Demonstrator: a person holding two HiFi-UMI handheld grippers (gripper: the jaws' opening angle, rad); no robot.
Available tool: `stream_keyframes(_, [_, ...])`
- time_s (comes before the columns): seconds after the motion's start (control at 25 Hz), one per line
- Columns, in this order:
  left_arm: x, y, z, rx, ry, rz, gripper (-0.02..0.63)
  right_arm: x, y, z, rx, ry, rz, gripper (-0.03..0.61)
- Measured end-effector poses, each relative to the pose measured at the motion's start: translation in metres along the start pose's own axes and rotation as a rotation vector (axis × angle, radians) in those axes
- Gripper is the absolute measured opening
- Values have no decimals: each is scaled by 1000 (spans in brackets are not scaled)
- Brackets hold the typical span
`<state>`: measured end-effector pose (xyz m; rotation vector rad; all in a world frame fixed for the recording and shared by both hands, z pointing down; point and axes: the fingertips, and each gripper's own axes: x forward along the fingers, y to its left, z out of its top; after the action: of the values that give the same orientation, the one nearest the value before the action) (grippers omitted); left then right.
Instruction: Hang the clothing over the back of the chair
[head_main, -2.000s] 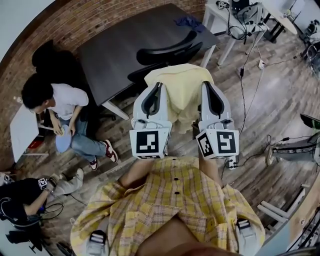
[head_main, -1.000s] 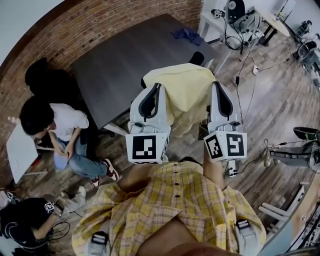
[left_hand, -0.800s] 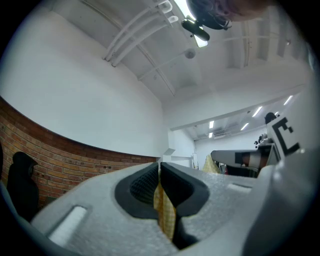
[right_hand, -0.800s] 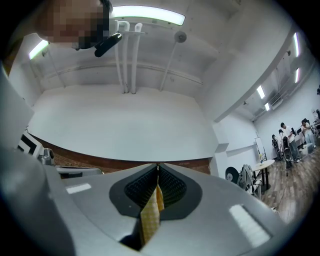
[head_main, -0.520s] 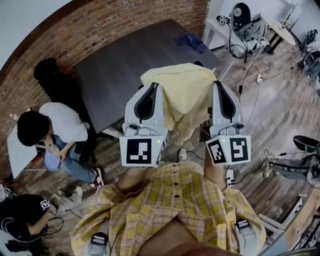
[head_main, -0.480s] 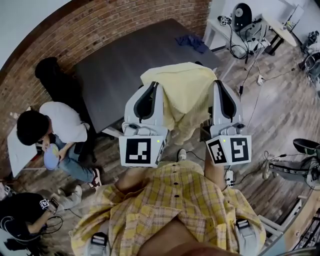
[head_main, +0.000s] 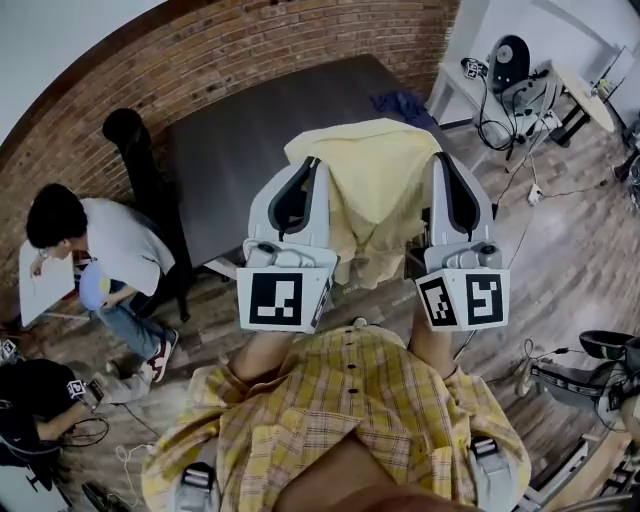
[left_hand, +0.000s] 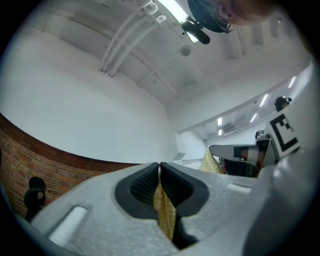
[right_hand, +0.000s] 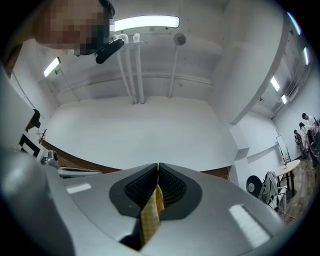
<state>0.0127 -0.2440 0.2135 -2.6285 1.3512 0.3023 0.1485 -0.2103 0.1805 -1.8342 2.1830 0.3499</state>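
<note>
A pale yellow garment (head_main: 375, 180) hangs spread between my two grippers, held up over the dark table's near edge. My left gripper (head_main: 312, 162) is shut on its left edge and my right gripper (head_main: 440, 160) on its right edge. In the left gripper view the jaws (left_hand: 160, 167) point up at the ceiling with a strip of yellow checked fabric (left_hand: 165, 212) pinched between the pads. The right gripper view shows the same: jaws (right_hand: 158, 167) closed on yellow fabric (right_hand: 149, 217). The office chair seen earlier is hidden behind the garment.
A dark table (head_main: 240, 130) stands ahead by the brick wall, with a blue cloth (head_main: 405, 103) on its far corner. A black chair (head_main: 135, 150) and a seated person (head_main: 100, 245) are at the left. A white desk (head_main: 520, 85) with cables is at the right.
Both grippers have lifted the garment higher and slightly forward. It now covers the black office chair that showed behind it two seconds ago. The grip is unchanged.
</note>
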Motion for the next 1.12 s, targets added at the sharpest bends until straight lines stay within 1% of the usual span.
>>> stream_keyframes(0.44, [37, 8, 6, 59, -13, 87, 17, 43, -30, 1, -22, -39, 56, 14])
stream_keyframes(0.64, [50, 18, -2, 84, 6, 129, 17, 60, -42, -7, -48, -42, 64, 14])
stream_keyframes(0.92, [67, 33, -9, 97, 34, 189, 17, 89, -59, -16, -52, -32, 80, 14])
stream_keyframes(1.12, [77, 41, -17, 105, 62, 208, 17, 110, -67, -30, -72, -4, 78, 14])
